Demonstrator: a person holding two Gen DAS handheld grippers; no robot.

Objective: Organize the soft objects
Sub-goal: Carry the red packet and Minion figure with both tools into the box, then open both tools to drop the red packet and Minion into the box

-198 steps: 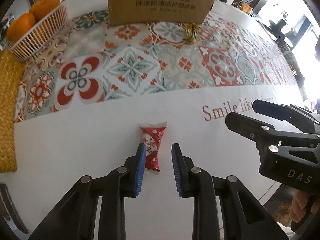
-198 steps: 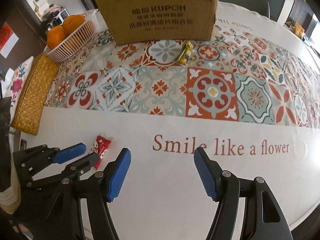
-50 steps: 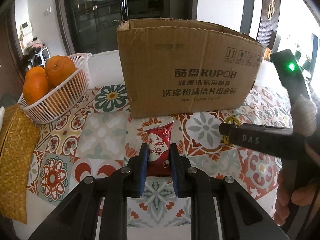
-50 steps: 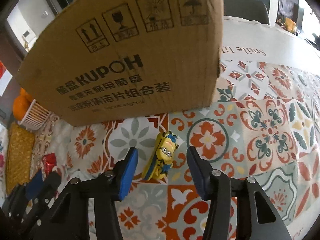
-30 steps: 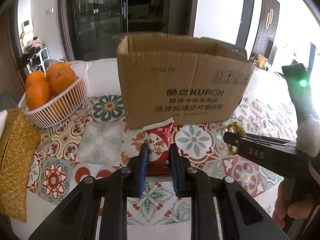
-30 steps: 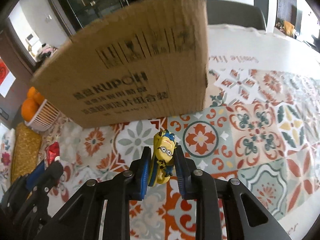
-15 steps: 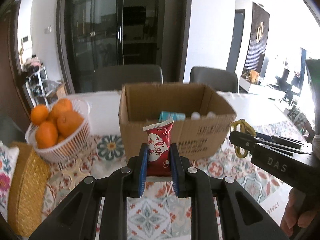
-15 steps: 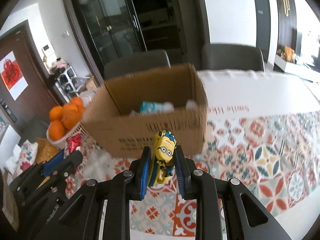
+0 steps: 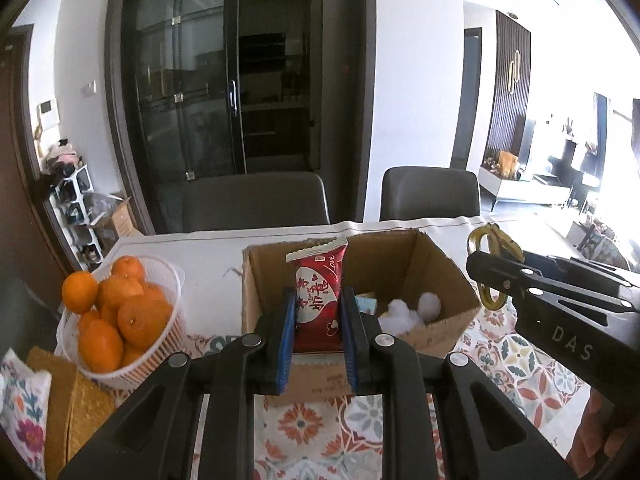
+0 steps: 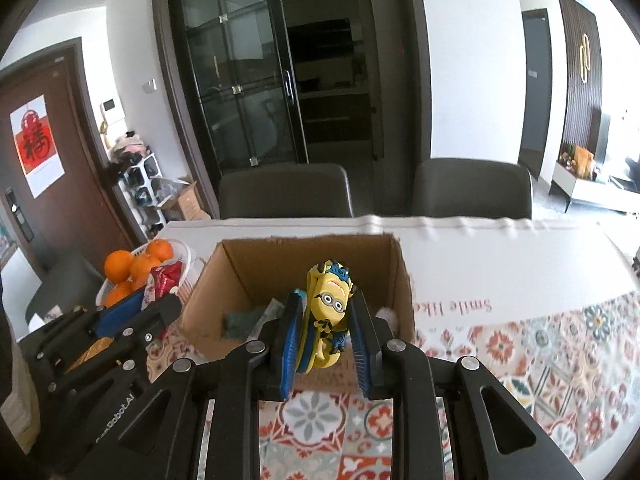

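– Both my grippers have risen; the box, side-on a second ago, now shows its open top at twelve o'clock.
– And what's held?
– My left gripper clamps the red packet upright; my right gripper pinches the yellow toy. Oranges sit at nine o'clock.
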